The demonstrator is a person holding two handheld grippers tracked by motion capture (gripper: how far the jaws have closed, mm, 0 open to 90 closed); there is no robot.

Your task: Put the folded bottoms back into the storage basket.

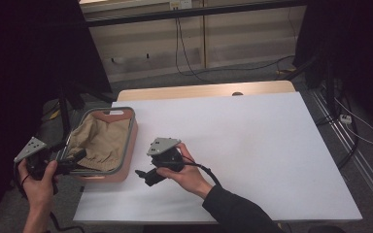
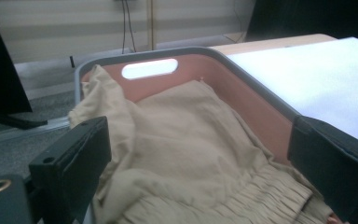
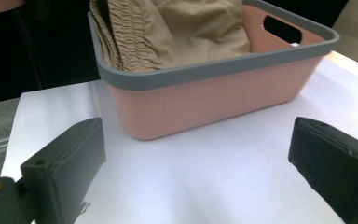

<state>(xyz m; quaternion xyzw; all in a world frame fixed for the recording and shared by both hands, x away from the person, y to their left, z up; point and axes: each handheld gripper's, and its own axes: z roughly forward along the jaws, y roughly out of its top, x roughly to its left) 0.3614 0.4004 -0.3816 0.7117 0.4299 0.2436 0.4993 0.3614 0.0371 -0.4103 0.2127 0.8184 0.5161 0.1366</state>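
- On the table's (image 1: 252, 145) left edge, high view: pink basket (image 1: 126, 160) w/ grey rim, beige cloth (image 1: 99, 141) bunched inside. My left tongs (image 1: 75, 158) sit at the basket's near end, over the cloth; right tongs (image 1: 143, 174) rest low on the table just beside the basket's right wall. Can't read jaw gaps from up here.
- Left gripper view: left tongs (image 2: 200, 163) spread wide, nothing held, jaws either side of the cloth (image 2: 186, 144). Cloth looks soft, light, floppy, prob. a garment w/ a gathered elastic band at the near end. I'd pinch a raised fold or that thicker band; it will drape and may snag on the rim (image 2: 256, 84). Basket's far wall has a handle slot.
- Right gripper view: right tongs (image 3: 196, 168) also wide, empty, aimed at the basket's (image 3: 205, 102) ribbed side wall, apart from it. Basket is stiff plastic, light, likely to slide if nudged.
- Surface & room: white sheet over a wood top, smooth, prob. slippery. Dim room, black drapes at the sides, cables on the floor behind.
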